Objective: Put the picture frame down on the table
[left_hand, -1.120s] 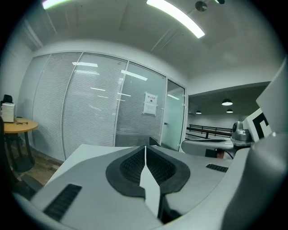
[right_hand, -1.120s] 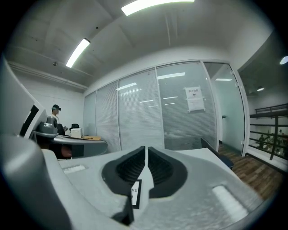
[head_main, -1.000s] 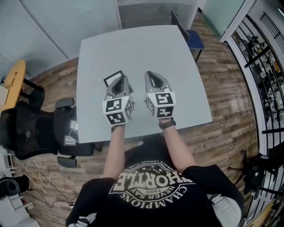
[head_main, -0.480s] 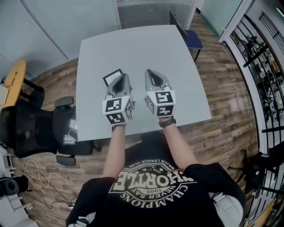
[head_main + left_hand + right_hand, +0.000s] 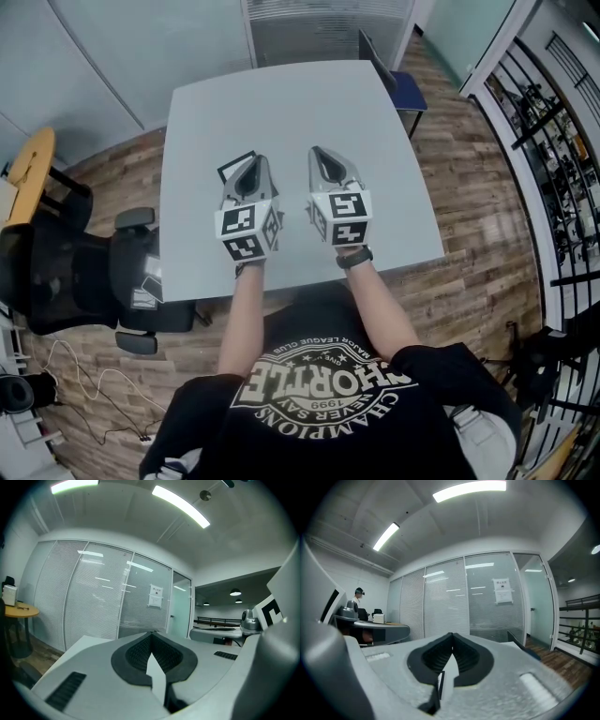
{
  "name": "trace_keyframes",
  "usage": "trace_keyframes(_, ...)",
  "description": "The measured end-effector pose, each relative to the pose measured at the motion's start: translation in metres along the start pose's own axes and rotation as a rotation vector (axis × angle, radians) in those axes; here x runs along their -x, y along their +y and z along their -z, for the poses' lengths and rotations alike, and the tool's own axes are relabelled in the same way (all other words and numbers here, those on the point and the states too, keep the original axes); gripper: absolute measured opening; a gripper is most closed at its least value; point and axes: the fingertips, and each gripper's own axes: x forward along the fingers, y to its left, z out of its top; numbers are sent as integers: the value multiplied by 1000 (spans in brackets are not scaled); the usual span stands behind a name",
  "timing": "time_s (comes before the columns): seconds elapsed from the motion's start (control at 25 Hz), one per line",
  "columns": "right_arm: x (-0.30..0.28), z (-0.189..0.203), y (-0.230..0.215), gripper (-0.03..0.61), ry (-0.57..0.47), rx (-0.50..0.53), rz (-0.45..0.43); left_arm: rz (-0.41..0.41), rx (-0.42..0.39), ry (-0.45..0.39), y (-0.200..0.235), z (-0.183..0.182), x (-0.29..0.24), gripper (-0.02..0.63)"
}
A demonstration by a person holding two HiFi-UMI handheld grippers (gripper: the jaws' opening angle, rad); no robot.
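The picture frame (image 5: 234,167), white with a thin black border, rests on the grey table (image 5: 281,103) at its left middle. My left gripper (image 5: 262,160) hovers over the frame's near right corner and hides that part. Its jaws meet at the tips with nothing between them, and the left gripper view shows the left gripper (image 5: 151,633) shut. My right gripper (image 5: 317,152) is beside it to the right, above bare table, also shut and empty. In the right gripper view, the right gripper (image 5: 452,634) has its pads (image 5: 465,656) closed together.
A black office chair (image 5: 75,281) stands off the table's left front corner. A blue chair (image 5: 401,82) sits at the far right corner. A yellow round table (image 5: 28,173) is at far left, and a black railing (image 5: 553,141) runs along the right.
Nothing in the scene has moved noticeably; both grippers stay shut in the same place over the table, and only the head view has shifted slightly.
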Motion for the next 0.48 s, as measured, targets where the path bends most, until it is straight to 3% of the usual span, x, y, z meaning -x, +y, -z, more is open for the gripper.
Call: trace_keyframes(0.48,-23,11,6,-2,41,59,-14,-5,27,14,17,6,-18,6)
